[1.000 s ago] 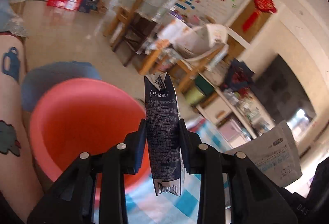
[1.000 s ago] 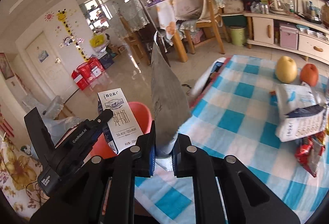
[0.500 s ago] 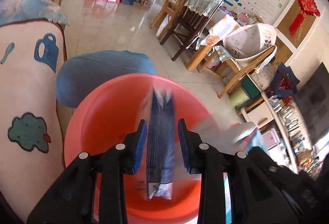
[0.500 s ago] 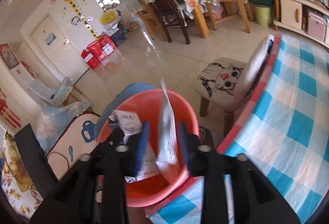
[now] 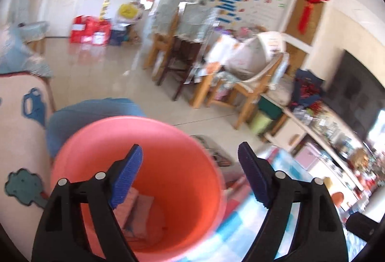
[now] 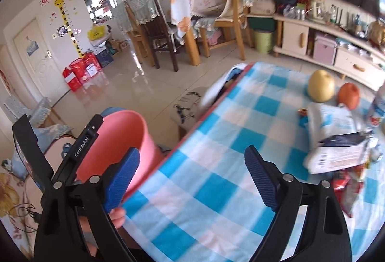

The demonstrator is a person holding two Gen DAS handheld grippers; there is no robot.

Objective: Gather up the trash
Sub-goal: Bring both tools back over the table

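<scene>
Blue-padded jaws opening wide (both empty), pink bucket (image 5: 134, 165) beneath

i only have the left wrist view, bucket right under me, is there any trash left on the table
Observer: Yes. The right wrist view shows a white and dark blue packet lying on the checked tablecloth.
Operator: anything else near it
Observer: Red wrappers lie just beside that packet, toward the near edge.
Operator: is the right gripper holding something
Observer: No. The right gripper has nothing between its pads; its jaws are opening over the tablecloth.
Operator: any non trash up there
Observer: A yellow pear and an orange-red fruit sit side by side beyond the packet.
</scene>
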